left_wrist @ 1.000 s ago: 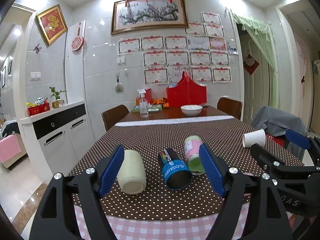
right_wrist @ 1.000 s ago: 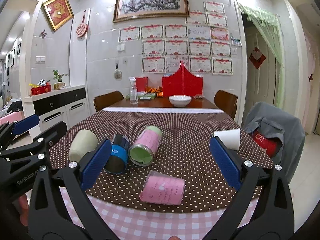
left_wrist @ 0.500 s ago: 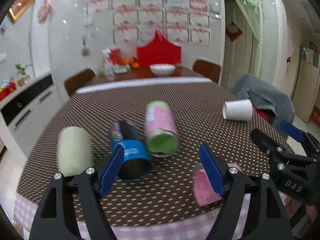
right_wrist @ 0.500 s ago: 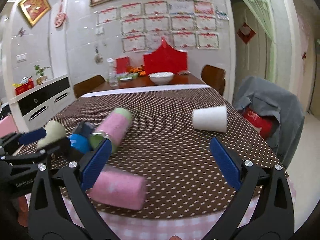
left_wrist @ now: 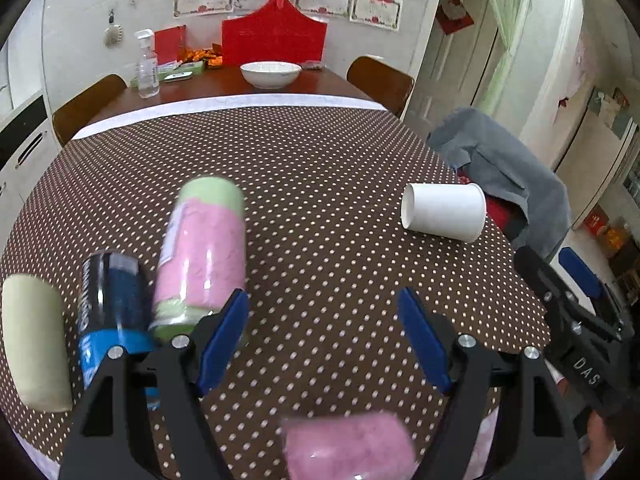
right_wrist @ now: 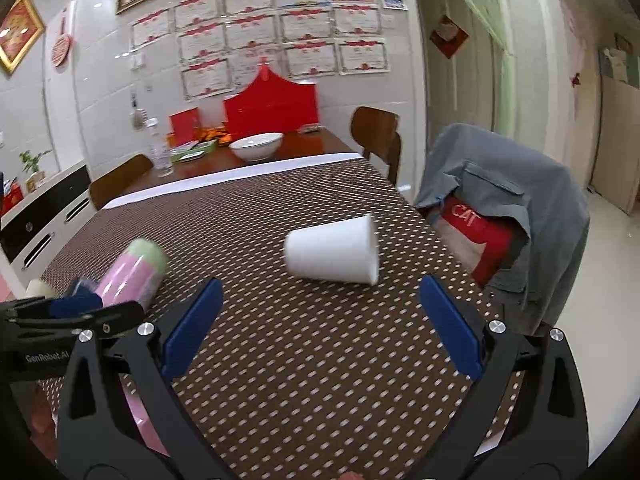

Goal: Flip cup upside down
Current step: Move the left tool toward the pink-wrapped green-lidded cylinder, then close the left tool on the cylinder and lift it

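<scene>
on the dotted counter [right_wrist: 320, 360] the white cup [right_wrist: 332, 250] lies on its side, unflipped, as i hold both the right tongs [right_wrist: 320, 326] and left tongs [left_wrist: 322, 340] wide open, empty.

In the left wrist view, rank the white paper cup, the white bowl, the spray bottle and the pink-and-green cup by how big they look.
Largest to smallest as they appear:
1. pink-and-green cup, lying nearest the camera
2. white paper cup, on its side
3. white bowl
4. spray bottle
The bowl and bottle stand far back and look close in size, so their order and true sizes stay unsure.
</scene>
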`<move>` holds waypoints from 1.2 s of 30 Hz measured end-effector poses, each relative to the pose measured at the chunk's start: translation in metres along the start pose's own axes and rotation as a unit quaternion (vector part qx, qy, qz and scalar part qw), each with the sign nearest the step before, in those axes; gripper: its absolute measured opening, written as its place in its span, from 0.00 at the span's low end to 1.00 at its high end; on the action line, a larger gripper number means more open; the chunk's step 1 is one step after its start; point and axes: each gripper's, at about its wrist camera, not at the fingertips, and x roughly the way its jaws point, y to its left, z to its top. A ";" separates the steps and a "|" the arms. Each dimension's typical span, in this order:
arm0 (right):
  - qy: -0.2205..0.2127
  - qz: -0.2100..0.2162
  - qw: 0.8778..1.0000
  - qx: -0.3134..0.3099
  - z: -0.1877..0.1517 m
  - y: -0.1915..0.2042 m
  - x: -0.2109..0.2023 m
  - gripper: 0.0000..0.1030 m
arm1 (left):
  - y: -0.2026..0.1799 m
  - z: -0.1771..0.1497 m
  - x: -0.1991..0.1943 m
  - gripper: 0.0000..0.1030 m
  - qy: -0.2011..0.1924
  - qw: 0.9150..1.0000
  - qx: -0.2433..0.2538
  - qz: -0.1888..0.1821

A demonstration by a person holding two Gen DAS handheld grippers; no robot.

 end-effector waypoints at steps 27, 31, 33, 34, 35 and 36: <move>0.045 0.085 0.993 -0.068 0.041 0.072 0.063 0.94 | 0.068 0.032 0.014 0.74 0.049 0.992 -0.066 0.098; 0.056 0.090 0.992 -0.068 0.036 0.077 0.069 0.94 | 0.073 0.032 0.025 0.74 0.066 0.991 -0.068 0.094; 0.065 0.092 0.992 -0.064 0.035 0.077 0.074 0.94 | 0.075 0.034 0.036 0.74 0.085 0.990 -0.067 0.091; 0.067 0.092 0.991 -0.064 0.035 0.077 0.075 0.94 | 0.076 0.035 0.042 0.74 0.096 0.989 -0.067 0.091; 0.071 0.091 0.991 -0.063 0.035 0.076 0.077 0.94 | 0.076 0.036 0.047 0.74 0.105 0.988 -0.065 0.090; 0.074 0.092 0.991 -0.063 0.035 0.076 0.079 0.94 | 0.075 0.038 0.053 0.74 0.115 0.987 -0.061 0.093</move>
